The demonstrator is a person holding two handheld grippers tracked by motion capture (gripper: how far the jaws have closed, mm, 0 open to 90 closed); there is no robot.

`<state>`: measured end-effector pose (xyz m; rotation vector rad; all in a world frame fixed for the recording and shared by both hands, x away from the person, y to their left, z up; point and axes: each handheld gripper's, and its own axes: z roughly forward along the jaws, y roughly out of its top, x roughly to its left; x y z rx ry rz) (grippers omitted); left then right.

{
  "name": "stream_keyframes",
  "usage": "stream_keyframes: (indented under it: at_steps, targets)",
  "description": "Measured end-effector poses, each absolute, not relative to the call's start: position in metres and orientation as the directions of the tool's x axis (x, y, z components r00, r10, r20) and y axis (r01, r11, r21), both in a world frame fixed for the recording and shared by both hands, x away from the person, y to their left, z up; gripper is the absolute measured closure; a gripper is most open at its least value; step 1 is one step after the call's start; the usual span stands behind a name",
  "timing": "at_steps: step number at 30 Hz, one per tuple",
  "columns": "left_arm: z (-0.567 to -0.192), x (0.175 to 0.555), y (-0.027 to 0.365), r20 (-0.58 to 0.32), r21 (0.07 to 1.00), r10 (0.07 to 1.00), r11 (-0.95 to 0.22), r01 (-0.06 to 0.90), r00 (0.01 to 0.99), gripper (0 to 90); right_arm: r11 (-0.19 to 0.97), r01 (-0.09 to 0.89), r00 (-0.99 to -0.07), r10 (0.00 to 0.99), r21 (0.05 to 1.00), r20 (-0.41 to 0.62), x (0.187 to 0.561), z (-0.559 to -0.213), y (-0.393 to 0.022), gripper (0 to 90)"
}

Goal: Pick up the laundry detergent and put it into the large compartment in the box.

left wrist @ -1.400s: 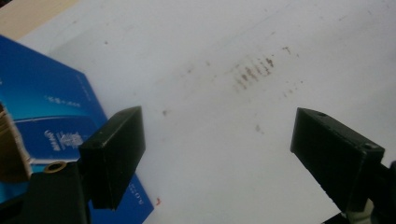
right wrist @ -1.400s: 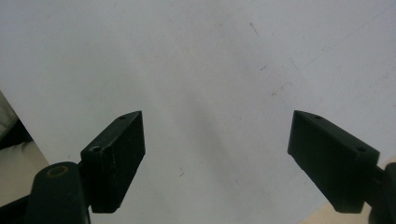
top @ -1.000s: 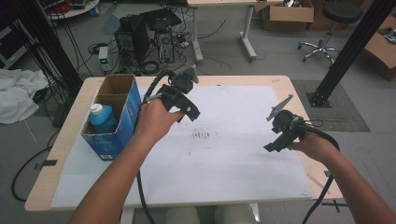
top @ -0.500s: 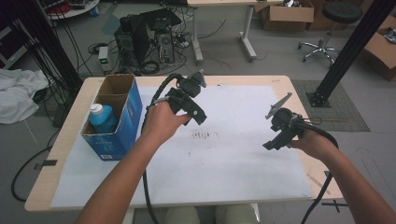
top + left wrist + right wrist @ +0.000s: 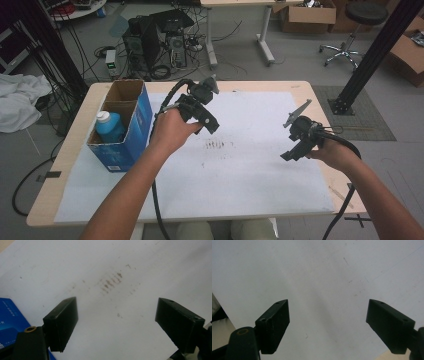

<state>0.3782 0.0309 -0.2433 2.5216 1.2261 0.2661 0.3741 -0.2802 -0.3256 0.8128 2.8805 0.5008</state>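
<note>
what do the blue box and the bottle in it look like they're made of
Blue box: cardboard, by its raw brown inner walls and open flaps, with a glossy blue printed outside. Bottle: probably plastic, smooth blue body with a white cap.

A sheet [image 5: 240, 170] is spread on the bench [image 5: 65, 165]. A box [image 5: 131, 131] is set at the left edge of the sheet, and a bottle [image 5: 109, 126] is stood inside it. The left tongs [image 5: 210, 112] are held over the sheet just right of the box. The right tongs [image 5: 295, 150] are held well apart, near the right side. Some marks [image 5: 216, 145] are found between them.
</note>
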Motion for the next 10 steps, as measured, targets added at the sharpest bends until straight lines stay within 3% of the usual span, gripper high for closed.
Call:
stream_keyframes:
  at_steps: [10]
  targets:
    - [-0.2438,0.3779,0.0371,0.03,0.363,0.795,-0.573,0.735,0.606,19.3,0.8,0.491,-0.85,0.526,0.344,-0.008,0.3731,-0.3286,-0.2806,18.7]
